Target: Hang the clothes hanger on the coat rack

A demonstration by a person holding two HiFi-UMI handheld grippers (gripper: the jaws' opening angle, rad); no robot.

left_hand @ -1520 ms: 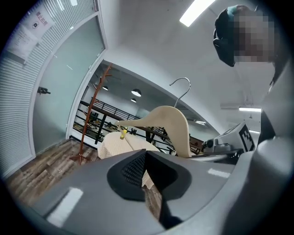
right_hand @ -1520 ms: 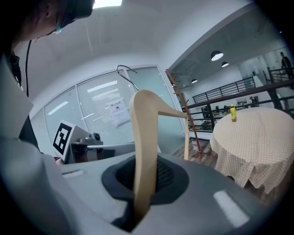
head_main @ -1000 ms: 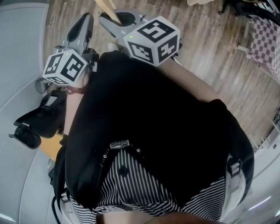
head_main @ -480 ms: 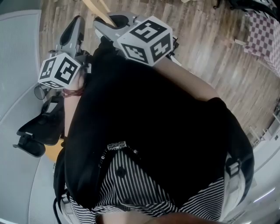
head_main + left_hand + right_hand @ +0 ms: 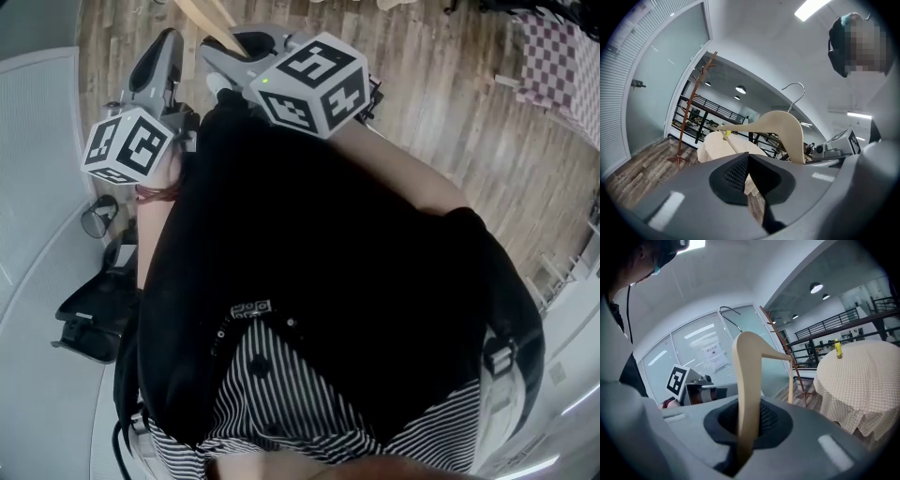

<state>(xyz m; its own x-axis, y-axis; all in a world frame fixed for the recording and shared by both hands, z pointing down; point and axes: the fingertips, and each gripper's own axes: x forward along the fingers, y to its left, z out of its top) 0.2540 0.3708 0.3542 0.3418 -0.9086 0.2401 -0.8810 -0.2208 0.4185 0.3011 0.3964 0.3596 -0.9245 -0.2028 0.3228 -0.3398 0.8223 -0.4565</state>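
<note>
Wood, pale and smoothly rounded, fills your right claw (image 5: 750,423): its dark ribbed pads are clenched on one flat arm of the clothes hanger (image 5: 747,380), which rises from the grip as a curved band and bends over at the shoulder. A thin, bright wire hook (image 5: 731,315) curls up from its top. From the head view you only see a sliver of that same cream wood poking out ahead of the grey claw.

Your left claw (image 5: 749,173) holds nothing; its pads are drawn together, with only a hairline sliver between them. It rides just beside the right one, and through it the hanger reads as a broad, bowed wing with the hook above.

The coat rack (image 5: 691,108) stands well apart from both claws. It is a slim reddish-brown pole with short upturned pegs near the top and a small spreading foot on the plank floor (image 5: 450,112), next to a frosted glass wall. Near it is a round counter (image 5: 858,380) draped in a cream, finely checked cloth that falls in soft folds, with a small yellow object (image 5: 838,348) on top.
</note>
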